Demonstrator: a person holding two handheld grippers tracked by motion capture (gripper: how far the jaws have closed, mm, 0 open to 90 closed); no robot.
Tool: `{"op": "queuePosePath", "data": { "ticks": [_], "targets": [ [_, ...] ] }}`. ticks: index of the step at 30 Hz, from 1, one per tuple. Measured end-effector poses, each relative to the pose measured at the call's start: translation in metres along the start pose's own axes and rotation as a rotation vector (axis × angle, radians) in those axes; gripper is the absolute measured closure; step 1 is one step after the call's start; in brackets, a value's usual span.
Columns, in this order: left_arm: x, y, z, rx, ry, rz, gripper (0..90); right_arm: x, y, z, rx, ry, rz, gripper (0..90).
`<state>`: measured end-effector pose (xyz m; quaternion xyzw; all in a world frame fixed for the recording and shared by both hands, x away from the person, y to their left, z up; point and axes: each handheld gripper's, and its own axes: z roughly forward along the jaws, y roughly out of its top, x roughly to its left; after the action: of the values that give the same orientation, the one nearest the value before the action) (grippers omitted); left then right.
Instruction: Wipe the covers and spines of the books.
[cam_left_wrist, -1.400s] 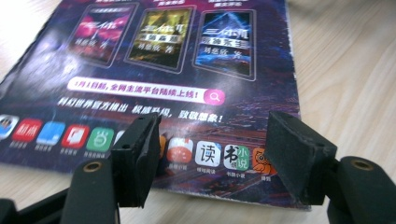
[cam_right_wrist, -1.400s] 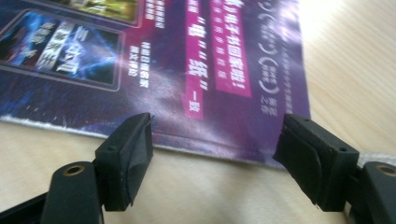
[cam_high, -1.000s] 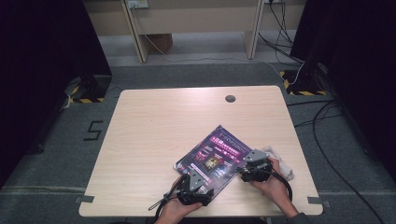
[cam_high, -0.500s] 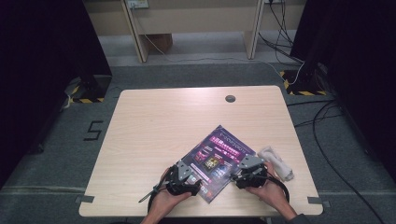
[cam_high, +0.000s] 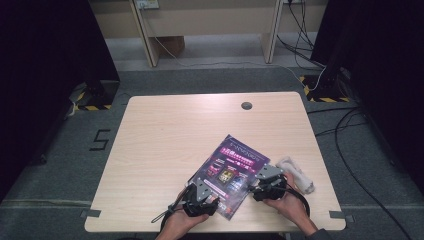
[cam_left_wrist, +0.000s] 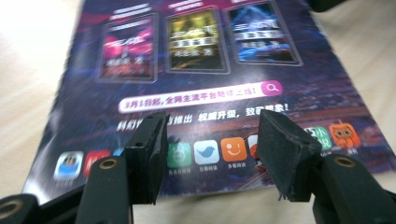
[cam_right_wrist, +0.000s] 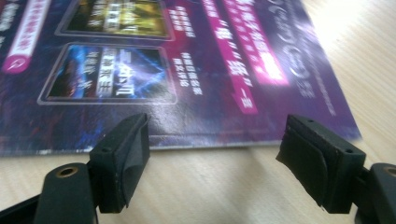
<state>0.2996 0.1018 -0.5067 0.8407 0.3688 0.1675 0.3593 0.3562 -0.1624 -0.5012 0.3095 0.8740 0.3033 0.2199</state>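
purple flyer (cam_high: 233, 175) lies flat on the light wood bench (cam_high: 170, 145), in the near right part, turned at an angle to the bench edges. left gripper (cam_high: 209, 201) sits at the flyer's near corner; in the left gripper view its fingers (cam_left_wrist: 148, 156) stand about half open over the flyer's bottom strip of app icons, with the printed sheet showing between them, and they have just been closing. can't tell from the frames whether the pads touch the paper; nothing is pinched. right gripper (cam_high: 256, 189) sits at the flyer's right edge; in the right gripper view its fingers (cam_right_wrist: 123, 161) stand wide apart just short of that edge, bare bench between them, and they have just been opening a bit more. neither has hold of anything. flyer edge in the right gripper view looks flat on the bench. a whitish crumpled cloth (cam_high: 296, 172) lies on the bench just right of the right hand (cam_high: 289, 199), apart from the flyer. small dark round hole (cam_high: 246, 105) in the bench near the far edge, well apart from everything.
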Motion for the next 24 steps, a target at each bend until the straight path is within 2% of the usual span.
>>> {"op": "queuePosePath", "data": {
  "ticks": [7,10,12,15,16,18,24],
  "targets": [
    [-0.014,0.002,0.004,-0.021,-0.027,0.008,42.4,-0.007,0.000,0.003,-0.004,-0.040,0.026,24.1],
    [-0.016,0.002,0.006,-0.027,-0.034,0.012,41.9,-0.009,0.000,0.006,-0.002,-0.061,0.029,24.4],
    [-0.014,0.002,0.006,-0.029,-0.021,0.015,35.0,-0.011,-0.001,0.007,-0.001,-0.070,0.027,25.7],
    [-0.008,0.003,0.007,-0.018,-0.022,0.014,26.8,-0.012,-0.003,0.007,0.001,-0.078,0.016,26.1],
    [-0.006,0.004,0.006,-0.009,-0.010,0.022,24.1,-0.012,-0.003,0.007,-0.001,-0.076,0.016,26.7],
    [0.000,0.003,0.003,-0.011,0.015,0.026,24.0,-0.011,-0.003,0.007,-0.004,-0.074,0.019,27.7],
    [0.030,-0.002,-0.008,-0.010,0.070,-0.042,23.1,-0.011,-0.004,0.006,-0.004,-0.055,0.021,28.4]
  ]
}}
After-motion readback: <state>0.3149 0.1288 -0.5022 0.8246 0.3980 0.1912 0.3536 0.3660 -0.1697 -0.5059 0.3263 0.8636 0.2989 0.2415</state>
